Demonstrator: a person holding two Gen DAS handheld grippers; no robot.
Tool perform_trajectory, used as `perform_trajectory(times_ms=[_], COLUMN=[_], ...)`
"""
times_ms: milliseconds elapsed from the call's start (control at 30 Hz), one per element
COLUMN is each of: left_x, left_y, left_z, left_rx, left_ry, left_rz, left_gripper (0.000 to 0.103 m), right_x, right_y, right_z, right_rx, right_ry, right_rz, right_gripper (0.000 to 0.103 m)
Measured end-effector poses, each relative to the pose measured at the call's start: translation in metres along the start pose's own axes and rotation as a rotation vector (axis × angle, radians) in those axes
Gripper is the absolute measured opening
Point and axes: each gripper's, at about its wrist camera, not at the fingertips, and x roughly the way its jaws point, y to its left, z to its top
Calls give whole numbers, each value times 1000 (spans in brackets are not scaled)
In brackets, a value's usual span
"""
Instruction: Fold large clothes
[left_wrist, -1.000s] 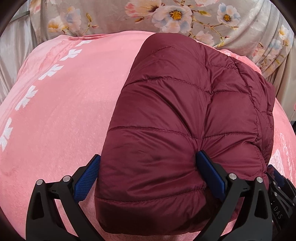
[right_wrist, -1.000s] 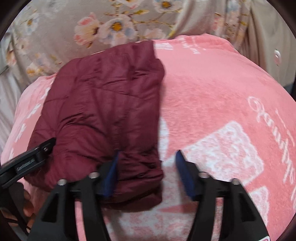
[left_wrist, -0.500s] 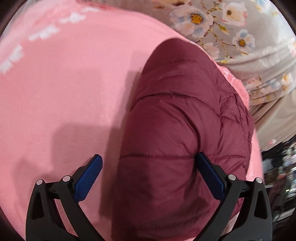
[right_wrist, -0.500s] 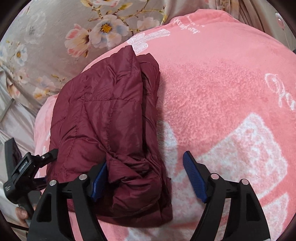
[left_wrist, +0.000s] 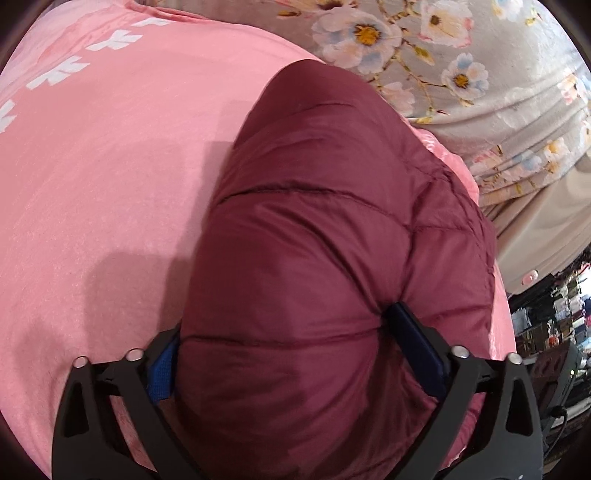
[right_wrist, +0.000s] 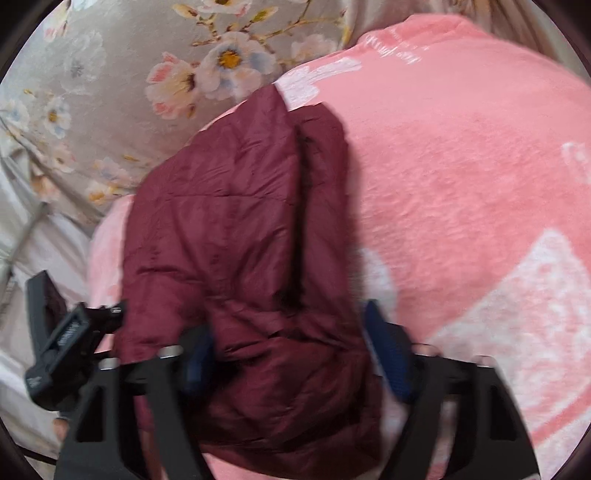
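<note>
A dark red quilted jacket (left_wrist: 314, 221) lies folded into a thick bundle on a pink blanket (left_wrist: 110, 166). My left gripper (left_wrist: 284, 328) straddles its near end with the jaws closing; both blue pads press into the padding, which bulges between them. In the right wrist view the same jacket (right_wrist: 229, 229) shows its narrower folded side. My right gripper (right_wrist: 288, 328) is closing around that end. Its left pad is tucked against the fabric and its right pad stands just at the fabric's edge, blurred. The left gripper's body (right_wrist: 70, 343) shows at the left.
The pink blanket (right_wrist: 461, 166) with white print spreads wide beside the jacket. Grey floral fabric (left_wrist: 461, 74) hangs behind and also fills the far left (right_wrist: 110, 74) in the right wrist view. Dark room clutter (left_wrist: 554, 332) lies past the bed's edge.
Both grippers swung and rolled around the jacket's near end. The left jaws narrowed until the left pad met the fabric. The right jaws first widened, then narrowed around the folded end.
</note>
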Motion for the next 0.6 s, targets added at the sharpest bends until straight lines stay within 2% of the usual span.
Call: perform_trajectory(times_ms=[67,100,133,167,233,433,533,600], left_x=[-8,-13,-21,-27,-46,-115,-152,-188], left_y=[-5,-8,-11,-13,-19,-41,-51,-59], left_z=[0,1,2,3,6,8,8,9], left_rx=[21,35,49,62,88,169,199,231], left_ry=[-13,-19,-29,-37,-55,-173,-246,-326], left_rz=[9,9,-2,-15,-58,-160,-206,-238], left_gripper=[74,69,59,52,46,42,42,42], right_x=[-1,-4,-9,-13,-27,-89,-127,-155], right_y=[1,5,9,13,22,66,100,125], right_z=[2,3,4,4,5,1,0,-1], right_rx=[18,3,-7,-9,-12,-105,-186,-248], right_ry=[2,-4,-14,-20,-44,-166,-265,-341], right_rz=[13,7,2,5,33,88,101,115], right_gripper=[35,30,25,23,21,20,20,20])
